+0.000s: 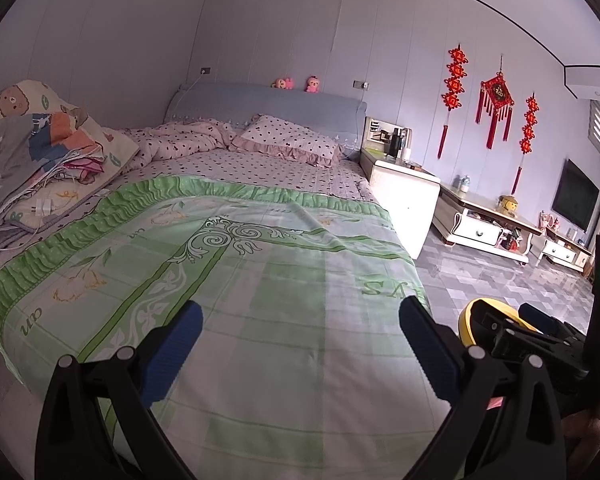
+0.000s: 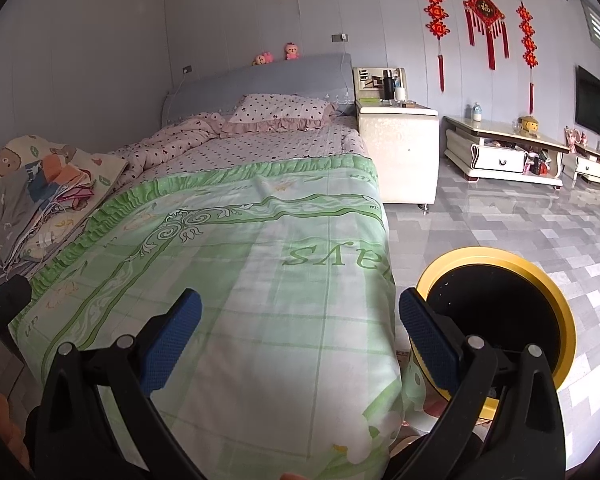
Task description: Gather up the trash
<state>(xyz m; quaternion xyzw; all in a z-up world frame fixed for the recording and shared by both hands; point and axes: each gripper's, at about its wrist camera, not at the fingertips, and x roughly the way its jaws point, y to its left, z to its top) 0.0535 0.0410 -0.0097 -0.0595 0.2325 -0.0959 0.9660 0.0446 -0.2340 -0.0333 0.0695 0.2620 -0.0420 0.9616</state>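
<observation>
The yellow-rimmed trash bin (image 2: 500, 320) stood on the tiled floor (image 2: 520, 216) beside the bed (image 2: 260, 240), just right of and below the right gripper (image 2: 300, 320). That gripper was levelled over the bed's foot, fingers spread wide and empty. The left gripper (image 1: 300, 332) hovered likewise over the green blanket (image 1: 220, 260), spread apart and empty, with the bin's rim at its right.

Both the left tool (image 1: 300, 320) and the right tool (image 2: 300, 316) point forward, fingers spread wide, holding nothing.
</observation>
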